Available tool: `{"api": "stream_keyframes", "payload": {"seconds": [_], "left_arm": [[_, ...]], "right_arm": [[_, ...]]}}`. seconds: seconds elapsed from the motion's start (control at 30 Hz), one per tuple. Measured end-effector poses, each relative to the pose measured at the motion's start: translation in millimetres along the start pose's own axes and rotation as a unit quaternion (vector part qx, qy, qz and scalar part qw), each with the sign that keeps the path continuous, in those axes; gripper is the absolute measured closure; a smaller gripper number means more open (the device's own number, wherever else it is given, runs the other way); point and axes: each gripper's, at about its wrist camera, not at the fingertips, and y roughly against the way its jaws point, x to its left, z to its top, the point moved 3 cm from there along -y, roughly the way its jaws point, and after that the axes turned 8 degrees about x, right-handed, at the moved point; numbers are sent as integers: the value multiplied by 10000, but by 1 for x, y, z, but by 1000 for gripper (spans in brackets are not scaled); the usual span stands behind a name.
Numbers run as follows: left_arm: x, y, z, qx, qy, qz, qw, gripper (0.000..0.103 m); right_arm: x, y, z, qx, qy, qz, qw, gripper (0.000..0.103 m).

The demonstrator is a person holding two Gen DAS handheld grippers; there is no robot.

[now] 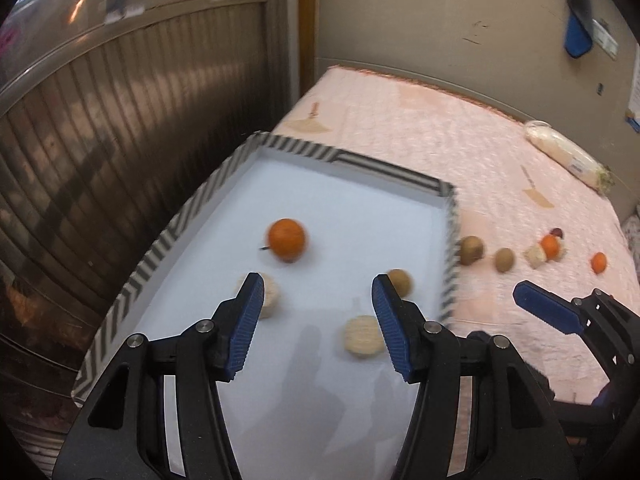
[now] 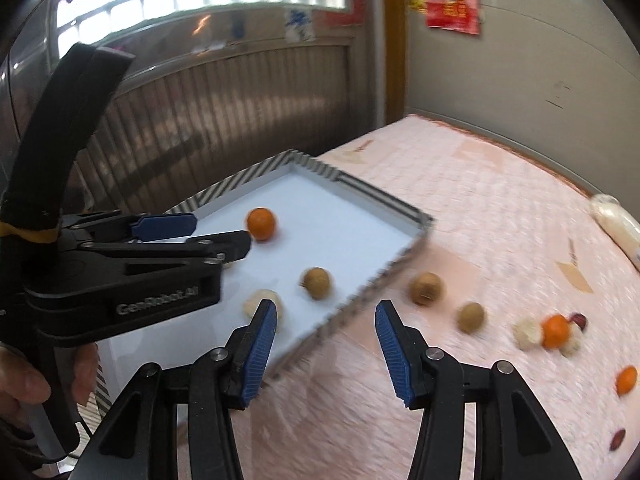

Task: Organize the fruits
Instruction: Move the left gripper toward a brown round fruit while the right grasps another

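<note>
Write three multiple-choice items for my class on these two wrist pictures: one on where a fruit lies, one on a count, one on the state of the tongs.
1. Where does the big orange lie?
A. In the striped-rim tray
B. On the pink cloth
C. Between the left tongs

2. How many brown round fruits lie on the cloth just outside the tray?
A. None
B. Two
C. Five

3. What state are the left tongs and right tongs in?
A. Both shut on fruit
B. Both open and empty
C. Left open, right gripping an orange

Answers:
1 A: the orange sits on the tray's white floor.
2 B: one brown fruit and another lie beside the rim.
3 B: nothing sits between either pair of pads.
</note>
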Motion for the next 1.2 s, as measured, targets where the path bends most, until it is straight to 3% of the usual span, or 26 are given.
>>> {"api": "stream_keyframes", "payload": {"seconds": [0.3,0.63,0.7,0.87,1.2], "left_arm": [[-59,1,-5,117,-418,-465,9980,46],[-115,-24,-8,619,-701,-1066,9899,46],[-119,-28,-7,741,-677,-1207,9876,46],[-116,-22,-6,601,-739,-1202,9882,46],[-105,-30,-8,620,-875,-1274,9860,46]], "right_arm": [[-66,28,-34,-7,-680,-406,9969,53],[-127,45,-70,38,-1309,-650,9892,53],[-129,44,-69,-7,-1275,-636,9898,53],[-125,25,-56,-47,-977,-293,9948,53],[-102,-39,-20,413,-71,-235,9988,56]]}}
